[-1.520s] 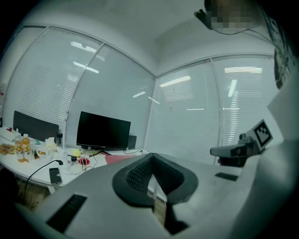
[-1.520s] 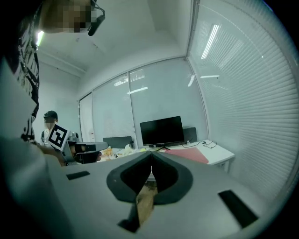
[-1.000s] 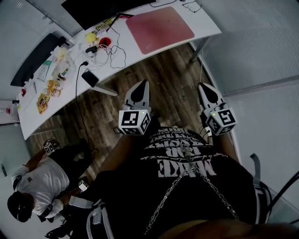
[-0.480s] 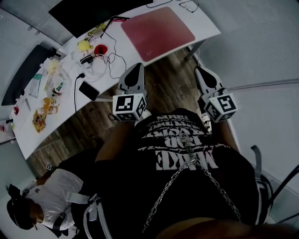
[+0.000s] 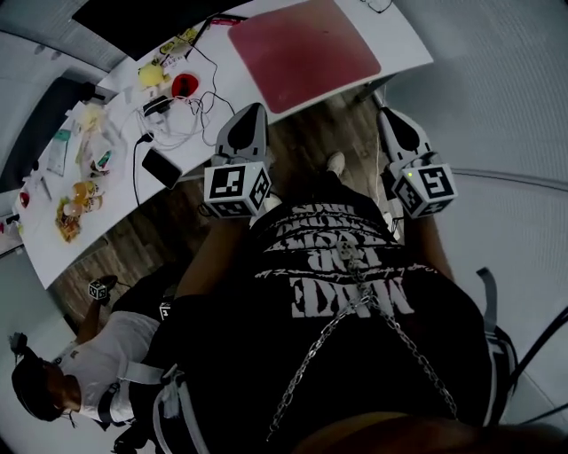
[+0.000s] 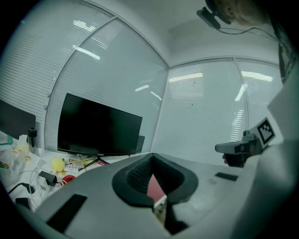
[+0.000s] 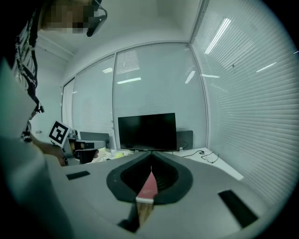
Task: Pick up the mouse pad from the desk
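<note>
The red mouse pad [image 5: 302, 49] lies flat on the right end of the white desk [image 5: 404, 53]. Both grippers hang over the wooden floor, short of the desk's front edge. My left gripper [image 5: 250, 112] is shut and empty, its tip below the pad's near left corner. My right gripper [image 5: 385, 115] is shut and empty too, under the desk's right corner. In the left gripper view the pad shows as a red sliver [image 6: 153, 186] past the shut left gripper [image 6: 152, 161]. The right gripper view shows the same sliver of pad [image 7: 149, 185] beyond the right gripper [image 7: 150, 164].
A black monitor [image 5: 133, 22] stands at the desk's back. Cables [image 5: 191, 111], a red round thing [image 5: 185, 85], a yellow object [image 5: 151, 75] and a phone [image 5: 161, 166] clutter the desk's left. A person [image 5: 89, 363] sits on the floor at lower left. Blinded glass walls enclose the corner.
Both grippers have moved forward towards the desk, still shut. The desk and mouse pad now lie closer to their tips. The seated person has shifted lower in the view.
</note>
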The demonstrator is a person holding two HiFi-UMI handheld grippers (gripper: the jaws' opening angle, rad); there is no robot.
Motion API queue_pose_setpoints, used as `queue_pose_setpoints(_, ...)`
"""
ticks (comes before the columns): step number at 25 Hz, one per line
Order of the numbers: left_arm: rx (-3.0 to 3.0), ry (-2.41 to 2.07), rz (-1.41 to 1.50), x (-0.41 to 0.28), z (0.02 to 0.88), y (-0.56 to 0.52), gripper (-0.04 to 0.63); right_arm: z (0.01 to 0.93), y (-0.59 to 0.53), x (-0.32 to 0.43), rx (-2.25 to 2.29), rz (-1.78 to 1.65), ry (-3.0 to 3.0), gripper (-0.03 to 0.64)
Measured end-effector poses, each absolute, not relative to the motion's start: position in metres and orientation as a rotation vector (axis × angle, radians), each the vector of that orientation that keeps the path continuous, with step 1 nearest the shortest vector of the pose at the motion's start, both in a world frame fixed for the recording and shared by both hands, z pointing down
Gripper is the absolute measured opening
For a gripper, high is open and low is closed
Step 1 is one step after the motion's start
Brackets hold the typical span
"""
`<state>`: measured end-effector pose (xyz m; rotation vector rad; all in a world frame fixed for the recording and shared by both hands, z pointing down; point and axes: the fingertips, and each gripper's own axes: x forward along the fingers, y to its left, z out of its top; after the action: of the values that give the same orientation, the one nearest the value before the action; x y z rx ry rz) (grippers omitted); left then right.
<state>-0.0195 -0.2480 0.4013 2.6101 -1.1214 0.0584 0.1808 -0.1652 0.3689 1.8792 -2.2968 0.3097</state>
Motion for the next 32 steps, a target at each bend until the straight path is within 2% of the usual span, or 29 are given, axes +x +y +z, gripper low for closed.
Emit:
queue_pose_setpoints(4,2.548,-1.233,0.061,-0.004,0.398,-0.274,0.006,0.371,-0.210,0.196,1.769,0.412,-2.421,0.000)
queue_pose_setpoints(19,2.421,-1.529,0.063,0.097,0.376,-0.312,0.006,0.357,-0.298,0.297,1.474,0.379,-2.621,0.000)
queue_pose_setpoints(25,2.340,-1.587,0.106,0.086,0.391,-0.316,0.006,0.368,-0.313,0.294,1.399,0.423,-2.656,0.000)
queue_pose_setpoints(32,2.199,-1.489,0.154,0.068,0.447,-0.351,0.006,0.401,-0.351,0.297,1.397,0.445,-2.546,0.000)
